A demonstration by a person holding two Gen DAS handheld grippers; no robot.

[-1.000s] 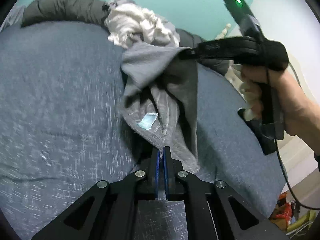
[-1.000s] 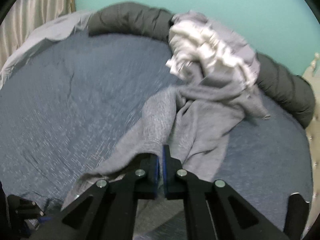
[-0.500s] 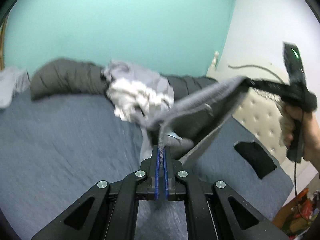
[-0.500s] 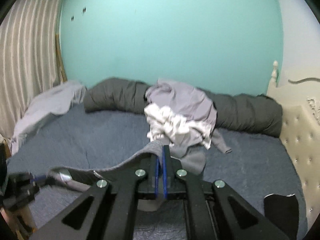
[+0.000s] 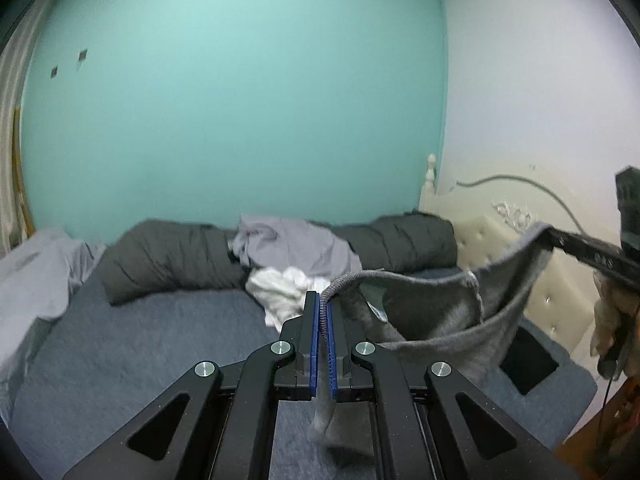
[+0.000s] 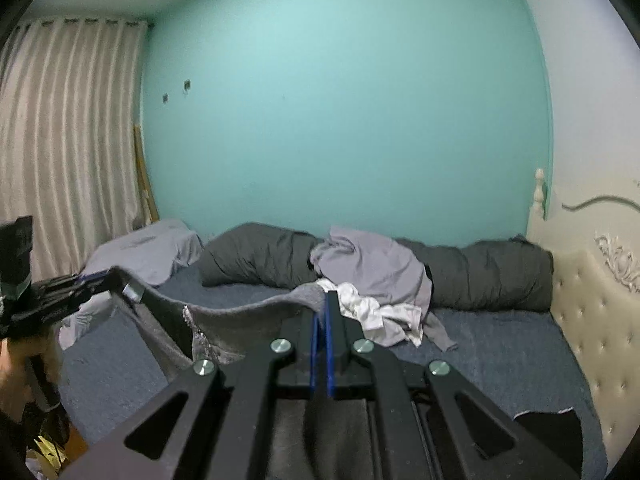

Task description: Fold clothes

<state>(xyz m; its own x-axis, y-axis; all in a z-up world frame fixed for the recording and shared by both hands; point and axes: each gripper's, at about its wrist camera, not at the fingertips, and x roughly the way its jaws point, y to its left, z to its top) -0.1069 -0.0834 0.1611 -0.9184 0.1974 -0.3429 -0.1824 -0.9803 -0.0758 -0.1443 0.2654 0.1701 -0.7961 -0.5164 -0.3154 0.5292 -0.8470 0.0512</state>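
- Bed taken as landmark: blue-grey cover, front half bare, open room there.
- Far edge of bed: dark grey rolled duvet along the teal wall; a lilac garment and crumpled white cloth heaped against it near the middle.
- Right edge of bed: cream tufted headboard. A black patch lies on the cover near that edge.
- Left edge of bed: pale lilac sheet draped over the corner, curtain behind.
- Grey garment held up above the front of the bed, stretched between both tools, its middle sagging in a shallow curve, lower part hanging down.
- Left gripper: fingers closed to a narrow slit, clamping a ribbed hem of the grey garment between the blue pads.
- Right gripper: fingers closed, pinching the garment's opposite edge; fabric drapes off to its left side.
- Hands on both handles blurred at frame edges.
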